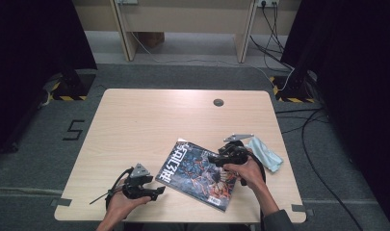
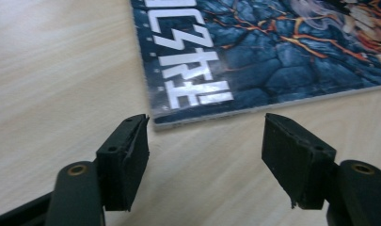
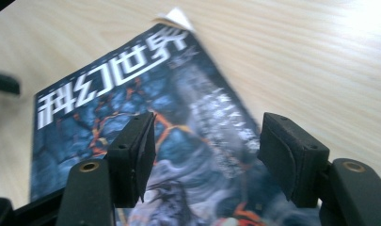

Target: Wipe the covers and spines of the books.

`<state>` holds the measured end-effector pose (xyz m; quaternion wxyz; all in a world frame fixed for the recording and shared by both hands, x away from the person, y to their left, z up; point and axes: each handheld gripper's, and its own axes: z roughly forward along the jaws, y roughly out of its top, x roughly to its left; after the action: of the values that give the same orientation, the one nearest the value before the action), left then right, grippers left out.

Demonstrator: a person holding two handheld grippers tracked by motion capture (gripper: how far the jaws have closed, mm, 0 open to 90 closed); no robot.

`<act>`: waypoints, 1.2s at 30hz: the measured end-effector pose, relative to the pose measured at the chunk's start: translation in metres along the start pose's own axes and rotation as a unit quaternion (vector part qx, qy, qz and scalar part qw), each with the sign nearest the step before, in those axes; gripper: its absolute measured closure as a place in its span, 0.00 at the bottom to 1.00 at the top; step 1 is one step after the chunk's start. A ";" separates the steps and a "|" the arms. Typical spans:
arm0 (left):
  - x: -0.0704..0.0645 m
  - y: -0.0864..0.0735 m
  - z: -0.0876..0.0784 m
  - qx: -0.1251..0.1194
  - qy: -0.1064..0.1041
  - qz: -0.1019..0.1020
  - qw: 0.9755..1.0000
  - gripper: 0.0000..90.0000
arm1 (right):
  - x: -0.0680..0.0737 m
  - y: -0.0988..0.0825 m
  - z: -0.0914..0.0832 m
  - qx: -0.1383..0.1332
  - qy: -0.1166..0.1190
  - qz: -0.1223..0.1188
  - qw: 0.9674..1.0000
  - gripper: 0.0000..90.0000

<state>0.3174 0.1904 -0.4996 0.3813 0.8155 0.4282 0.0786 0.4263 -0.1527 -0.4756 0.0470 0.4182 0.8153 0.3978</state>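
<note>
One magazine (image 1: 198, 174) lies flat and closed, at a slant, on the near right part of the table (image 1: 149, 120), and the work in hand looks like getting hold of it to open or move it. The left gripper (image 1: 156, 191) sits low just beside the magazine's near left corner, jaws wide with nothing between them; in the left gripper view that corner lies just ahead of the pads. The right gripper (image 1: 214, 159) hovers over the cover's right part, jaws also spread and holding nothing. Next, I judge, one jaw must slide under an edge or the curled far corner (image 3: 176, 16) so the cover can be pinched. Count: one magazine, two grippers, one pale blue cloth (image 1: 267, 153) just right of the right hand.
</note>
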 end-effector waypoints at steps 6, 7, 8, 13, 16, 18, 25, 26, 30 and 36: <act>-0.009 0.000 0.004 0.006 -0.023 0.007 1.000 0.41 | -0.009 -0.003 -0.001 0.007 -0.029 0.004 1.000 0.39; -0.011 0.000 0.007 0.009 -0.029 0.007 0.999 0.41 | -0.013 -0.004 0.001 0.016 -0.042 -0.002 0.999 0.39; -0.011 0.000 0.007 0.009 -0.029 0.007 0.999 0.41 | -0.013 -0.004 0.001 0.016 -0.042 -0.002 0.999 0.39; -0.015 0.005 0.019 0.014 -0.033 0.001 0.999 0.40 | -0.020 -0.010 0.006 0.043 -0.051 0.001 0.998 0.38; -0.015 0.007 0.020 0.017 -0.032 -0.002 0.999 0.38 | -0.021 -0.012 0.007 0.053 -0.046 0.000 0.998 0.38; -0.012 0.010 0.023 0.014 -0.030 -0.008 0.999 0.38 | -0.018 -0.014 0.008 0.062 -0.043 -0.003 0.997 0.38; 0.000 0.021 0.031 0.007 -0.005 -0.018 1.000 0.38 | -0.012 -0.020 0.003 0.079 -0.045 -0.019 0.996 0.38; 0.002 0.023 0.032 0.007 -0.001 -0.019 1.000 0.37 | -0.011 -0.022 0.001 0.082 -0.043 -0.024 0.995 0.38; 0.010 0.034 0.041 0.004 0.014 -0.016 1.000 0.37 | -0.005 -0.030 -0.006 0.085 -0.043 -0.028 0.995 0.38; 0.020 0.051 0.058 -0.008 0.032 -0.014 0.999 0.38 | 0.003 -0.044 -0.018 0.080 -0.033 -0.036 0.996 0.39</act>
<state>0.3889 0.1559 -0.5084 0.3754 0.8033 0.4508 0.1027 0.3891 -0.1764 -0.4931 0.0546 0.4039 0.8569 0.3156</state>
